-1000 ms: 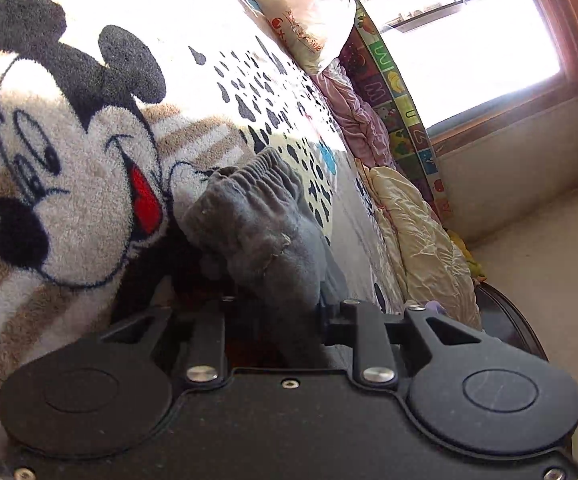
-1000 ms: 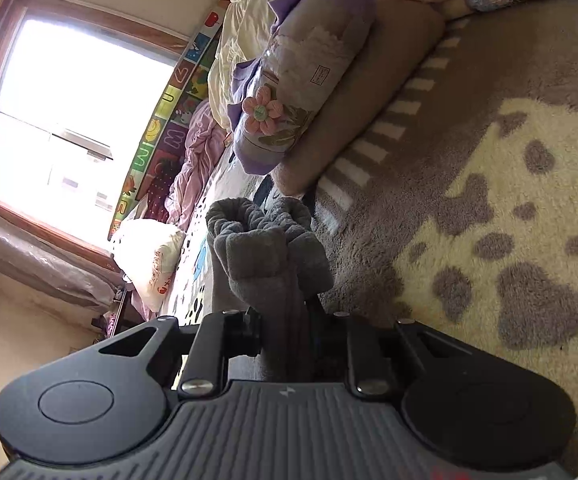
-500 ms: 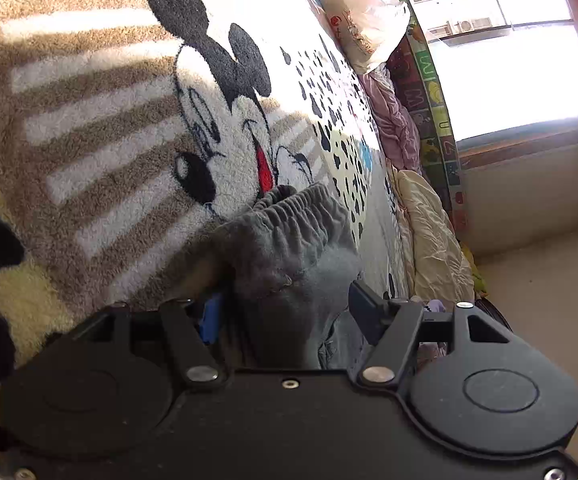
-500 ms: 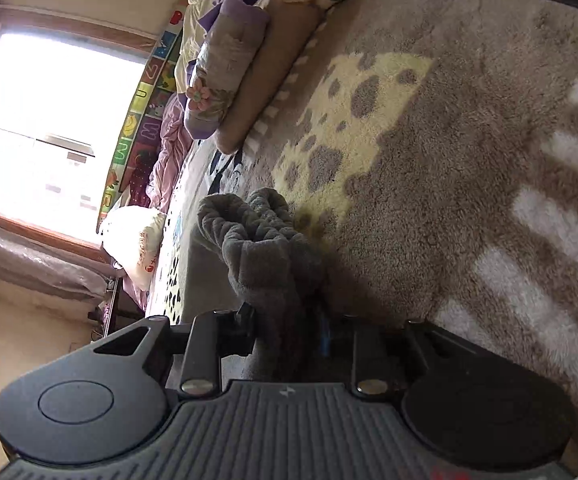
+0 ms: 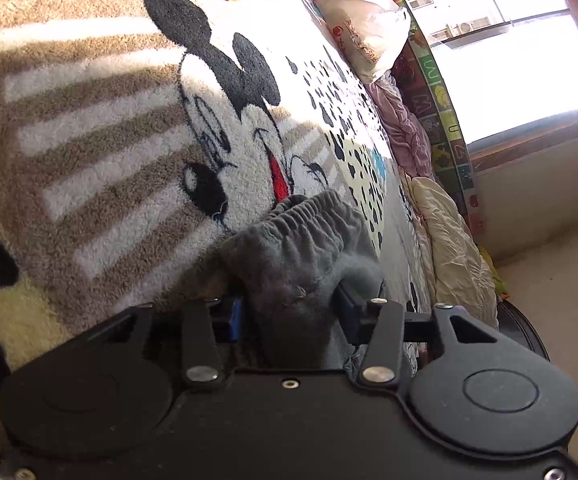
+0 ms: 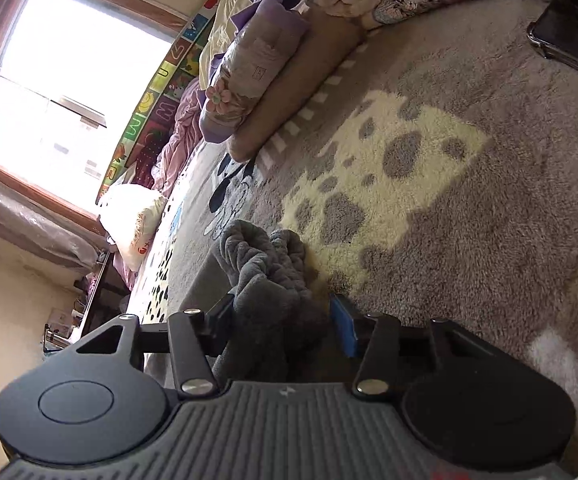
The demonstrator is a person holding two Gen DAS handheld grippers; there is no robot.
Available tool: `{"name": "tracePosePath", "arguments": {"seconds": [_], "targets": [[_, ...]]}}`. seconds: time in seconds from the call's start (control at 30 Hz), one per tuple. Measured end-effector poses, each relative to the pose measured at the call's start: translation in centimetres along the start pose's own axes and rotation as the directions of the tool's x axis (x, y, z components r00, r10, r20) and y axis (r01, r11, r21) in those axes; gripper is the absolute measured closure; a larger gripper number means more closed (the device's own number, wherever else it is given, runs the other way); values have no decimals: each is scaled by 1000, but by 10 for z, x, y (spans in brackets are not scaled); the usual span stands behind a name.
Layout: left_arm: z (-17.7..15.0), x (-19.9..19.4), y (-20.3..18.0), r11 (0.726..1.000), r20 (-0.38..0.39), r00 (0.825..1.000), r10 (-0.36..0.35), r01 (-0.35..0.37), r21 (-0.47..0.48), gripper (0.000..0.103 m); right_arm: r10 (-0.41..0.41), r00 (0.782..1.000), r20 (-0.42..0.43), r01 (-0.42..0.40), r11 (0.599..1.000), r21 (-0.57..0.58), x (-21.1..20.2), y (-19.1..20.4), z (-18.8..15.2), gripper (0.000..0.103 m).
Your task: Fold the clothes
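Note:
A grey garment with an elastic waistband (image 5: 309,240) lies bunched on the Mickey Mouse blanket (image 5: 129,152) on the bed. My left gripper (image 5: 289,312) has its jaws spread wide, with the waistband lying loosely between them. In the right wrist view the same grey garment (image 6: 265,272) is crumpled between the spread jaws of my right gripper (image 6: 285,320), resting on the brown and yellow spotted blanket (image 6: 429,200). One blue pad (image 6: 345,328) stands apart from the cloth.
A white pillow (image 5: 365,28) and pink bedding (image 5: 401,120) lie along the window side. A cream quilt (image 5: 449,256) hangs at the bed's edge. A purple flowered pillow (image 6: 249,76) and a dark tablet-like object (image 6: 573,32) lie further up the bed.
Both grippers have opened and let go of the grey garment, which has settled onto the blanket. Both views have swung over the bed.

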State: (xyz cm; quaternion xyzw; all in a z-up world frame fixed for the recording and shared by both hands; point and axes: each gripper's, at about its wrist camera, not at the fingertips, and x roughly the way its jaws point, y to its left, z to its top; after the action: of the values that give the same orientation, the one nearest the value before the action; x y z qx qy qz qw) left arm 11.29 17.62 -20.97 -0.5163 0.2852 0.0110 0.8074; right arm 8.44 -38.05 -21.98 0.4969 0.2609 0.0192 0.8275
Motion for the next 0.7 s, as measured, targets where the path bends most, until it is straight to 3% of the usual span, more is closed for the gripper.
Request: {"name": "tracePosePath", "arguments": {"seconds": [0.17,0.3,0.37,0.47,0.7], "targets": [[-4,-5,-12,999,31,999,20,-21,27,73,137,991,10,-137,990,26,-9,-20,-1,54],[-13,-15,-45,988,97,994,56,-69,135,75,187,982,34,-189,978,90,-13,-29,1,52],[-20,-16,-71,968,136,988,74,-104,229,75,207,977,48,-211,971,111,-16,-32,2,50],[-33,-17,-111,915,199,975,94,-163,368,75,231,971,68,-239,960,145,-18,-37,3,50],[-82,-16,-183,732,317,945,79,-271,625,75,270,958,95,-284,936,206,-20,-42,4,49]]}}
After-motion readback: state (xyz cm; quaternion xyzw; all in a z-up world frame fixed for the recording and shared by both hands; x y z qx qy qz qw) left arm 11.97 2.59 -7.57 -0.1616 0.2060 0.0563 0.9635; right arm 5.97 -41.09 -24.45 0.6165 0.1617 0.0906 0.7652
